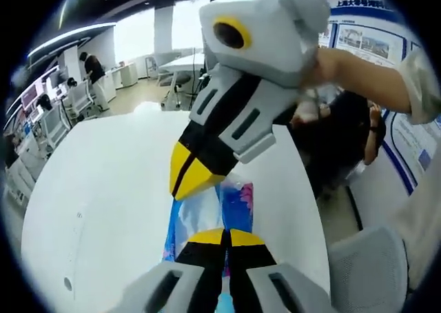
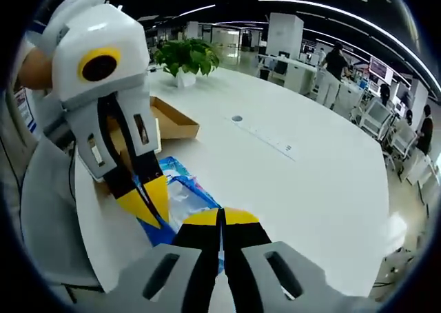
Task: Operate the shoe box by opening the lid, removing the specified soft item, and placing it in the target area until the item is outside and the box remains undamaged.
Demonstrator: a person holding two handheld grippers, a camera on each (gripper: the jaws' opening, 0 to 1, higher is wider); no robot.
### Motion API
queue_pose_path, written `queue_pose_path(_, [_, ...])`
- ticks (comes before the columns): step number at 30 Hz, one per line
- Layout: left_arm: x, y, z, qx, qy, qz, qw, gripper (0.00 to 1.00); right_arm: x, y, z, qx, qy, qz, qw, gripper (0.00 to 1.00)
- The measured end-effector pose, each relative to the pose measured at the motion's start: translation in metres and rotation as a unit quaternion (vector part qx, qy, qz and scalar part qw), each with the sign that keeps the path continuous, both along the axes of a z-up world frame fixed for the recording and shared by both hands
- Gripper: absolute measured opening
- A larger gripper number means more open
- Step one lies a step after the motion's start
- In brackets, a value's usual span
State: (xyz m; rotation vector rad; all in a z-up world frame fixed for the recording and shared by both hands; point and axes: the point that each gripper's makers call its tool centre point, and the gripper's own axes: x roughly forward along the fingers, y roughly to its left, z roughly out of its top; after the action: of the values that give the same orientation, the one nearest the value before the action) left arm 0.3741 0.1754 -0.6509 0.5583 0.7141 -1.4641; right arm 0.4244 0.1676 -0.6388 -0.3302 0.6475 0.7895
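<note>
A: State of both grippers?
B: Left gripper [image 1: 226, 236] and right gripper [image 2: 220, 216] are each clenched on the soft item [image 2: 180, 189], low centre of both views, above the white table [image 2: 310, 154].
A: Shoe box?
B: Shoe box [image 2: 172, 120] sits open, upper left of the right gripper view.

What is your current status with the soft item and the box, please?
Left gripper and right gripper both shut on the blue-pink soft item, item over the white table. Cardboard box open behind. Nothing in the way.

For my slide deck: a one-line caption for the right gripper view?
Both grippers, right and left, pinch a blue plastic-wrapped soft item above the white table, the open cardboard box behind.
</note>
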Motion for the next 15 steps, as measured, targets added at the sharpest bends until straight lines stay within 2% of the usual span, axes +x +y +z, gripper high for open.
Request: queue_pose_path(15, [0.009, -0.048, -0.025, 0.011, 0.022, -0.031, 0.9992, 0.00, 0.014, -0.042, -0.023, -0.006, 0.021, -0.016, 0.9996, 0.00])
